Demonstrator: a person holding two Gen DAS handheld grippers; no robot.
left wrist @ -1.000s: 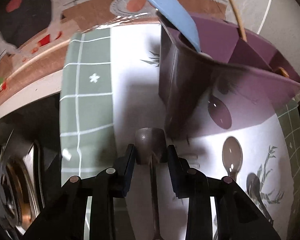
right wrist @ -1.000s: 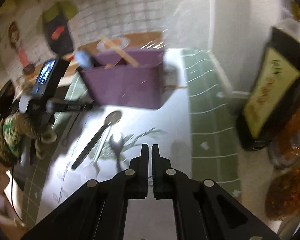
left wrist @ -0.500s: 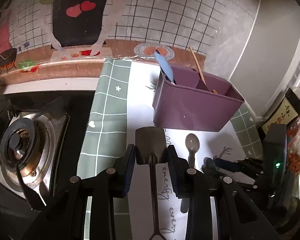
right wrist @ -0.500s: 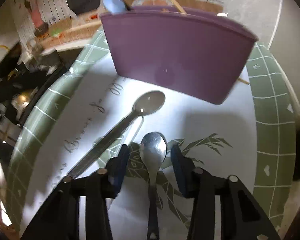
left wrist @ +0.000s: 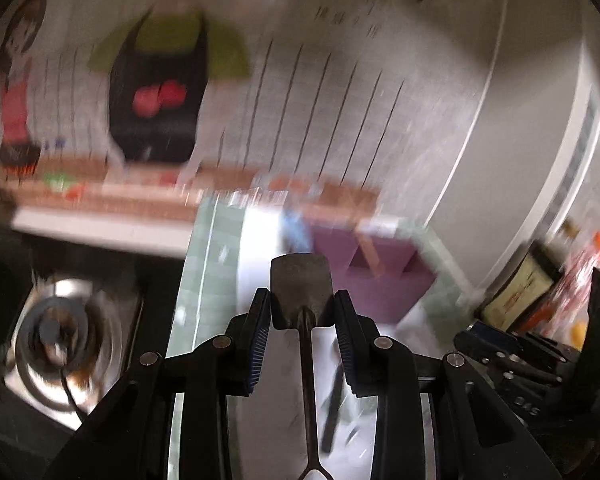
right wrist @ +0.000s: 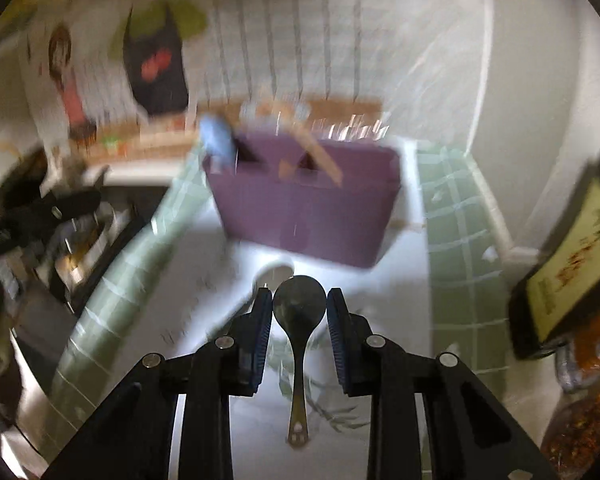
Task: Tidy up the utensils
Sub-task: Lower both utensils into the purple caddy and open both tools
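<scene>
1. Left gripper [left wrist: 302, 312]: jaws clamp the flat head of a dark metal square-ended spatula [left wrist: 302, 290], lifted off the counter.
2. Right gripper [right wrist: 299, 306]: jaws pinch a round-bowled steel spoon [right wrist: 299, 306], also raised.
3. Purple plastic divided utensil caddy [right wrist: 304, 204] stands ahead on the white mat.
4. Advice: bring each over its own compartment, tip the handle down, then release; another spoon [right wrist: 274, 274] lies below.

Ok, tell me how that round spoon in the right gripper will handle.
The spoon, shiny metal, is probably stiff but slippery. The right gripper pinches only its curved bowl, so the long handle may pivot downward. It looks thin, likely light.
</scene>
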